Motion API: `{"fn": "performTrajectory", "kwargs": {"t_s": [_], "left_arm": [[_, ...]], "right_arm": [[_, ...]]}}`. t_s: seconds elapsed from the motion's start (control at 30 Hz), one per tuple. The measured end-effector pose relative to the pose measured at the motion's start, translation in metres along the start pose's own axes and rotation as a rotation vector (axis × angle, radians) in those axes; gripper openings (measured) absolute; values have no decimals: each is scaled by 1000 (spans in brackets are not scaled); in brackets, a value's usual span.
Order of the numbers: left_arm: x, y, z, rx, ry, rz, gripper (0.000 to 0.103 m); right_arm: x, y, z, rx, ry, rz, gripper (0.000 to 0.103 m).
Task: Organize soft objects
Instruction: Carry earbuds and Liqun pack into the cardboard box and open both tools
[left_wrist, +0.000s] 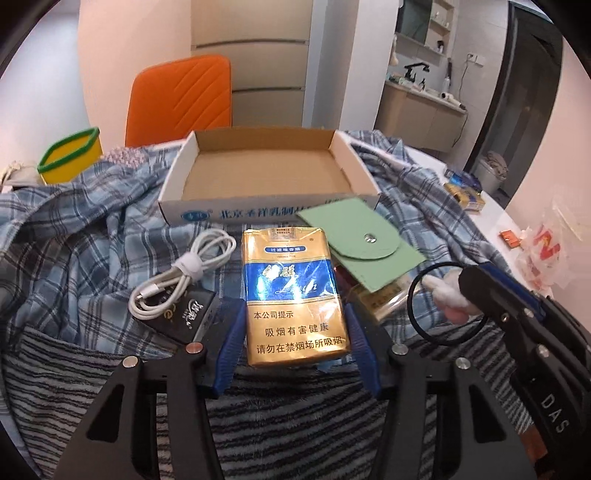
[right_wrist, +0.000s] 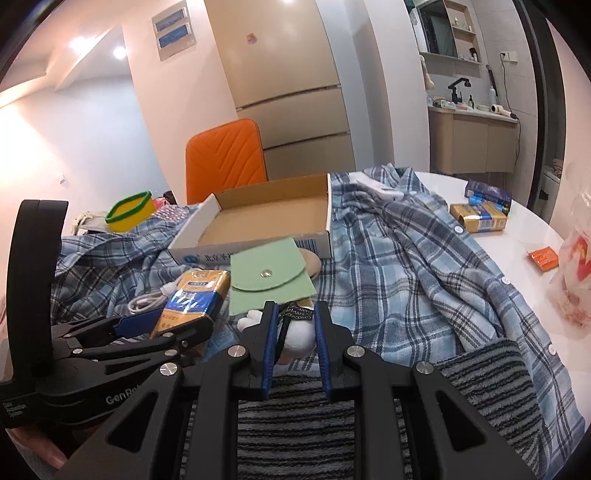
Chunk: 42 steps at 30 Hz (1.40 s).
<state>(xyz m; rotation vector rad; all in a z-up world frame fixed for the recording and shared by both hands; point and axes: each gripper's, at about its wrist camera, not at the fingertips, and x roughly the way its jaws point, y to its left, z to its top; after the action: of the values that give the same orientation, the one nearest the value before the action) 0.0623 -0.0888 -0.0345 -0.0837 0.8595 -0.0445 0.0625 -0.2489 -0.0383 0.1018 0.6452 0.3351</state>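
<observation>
My left gripper (left_wrist: 293, 312) is shut on a gold and blue cigarette pack (left_wrist: 293, 295), held upright above the striped towel (left_wrist: 295, 424). The pack also shows in the right wrist view (right_wrist: 194, 299). My right gripper (right_wrist: 295, 314) is shut on a white plush toy (right_wrist: 299, 338) with a black hair band (left_wrist: 448, 304). A green felt pouch (left_wrist: 364, 242) lies in front of the open cardboard box (left_wrist: 266, 173). A white cable (left_wrist: 184, 273) and a black pack (left_wrist: 184, 314) lie left. A plaid shirt (right_wrist: 406, 258) covers the table.
A yellow container with a green rim (left_wrist: 70, 155) stands at the far left. An orange chair (left_wrist: 181, 98) is behind the box. More cigarette packs (right_wrist: 480, 216), an orange packet (right_wrist: 543, 256) and a plastic bag (right_wrist: 576, 273) lie on the white table at right.
</observation>
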Motion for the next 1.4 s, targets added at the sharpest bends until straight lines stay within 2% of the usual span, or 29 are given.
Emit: {"fn": "performTrajectory", "kwargs": {"t_s": [0.3,0.4,0.5,0.63,0.77,0.97,1.1,1.23,1.4], "left_arm": [[-59,4,17,42,-192,-3,53],[-74,7,30,74,-282,33,53],[-85,13,43,65,-355,30,53],[-96,22,56,41,-496,45,53],[-102,29,76,47,-576,44,53],[-105,37,111,57,-586,84,53],[-105,42,133,49,-586,85,53],[-98,48,146,16,-584,101,53],[-74,56,157,-2,-548,115,53]], "right_arm": [[-28,15,15,-43,-79,4,21],[-35,21,26,-79,-130,-24,21],[-41,29,41,-109,-170,-19,21],[-44,37,66,-145,-206,-10,21],[-44,49,94,-181,-251,-1,21],[-40,69,140,-227,-297,0,21],[-33,80,168,-229,-317,-13,21],[-11,81,190,-186,-293,-19,21],[26,78,201,-161,-236,-11,21]]}}
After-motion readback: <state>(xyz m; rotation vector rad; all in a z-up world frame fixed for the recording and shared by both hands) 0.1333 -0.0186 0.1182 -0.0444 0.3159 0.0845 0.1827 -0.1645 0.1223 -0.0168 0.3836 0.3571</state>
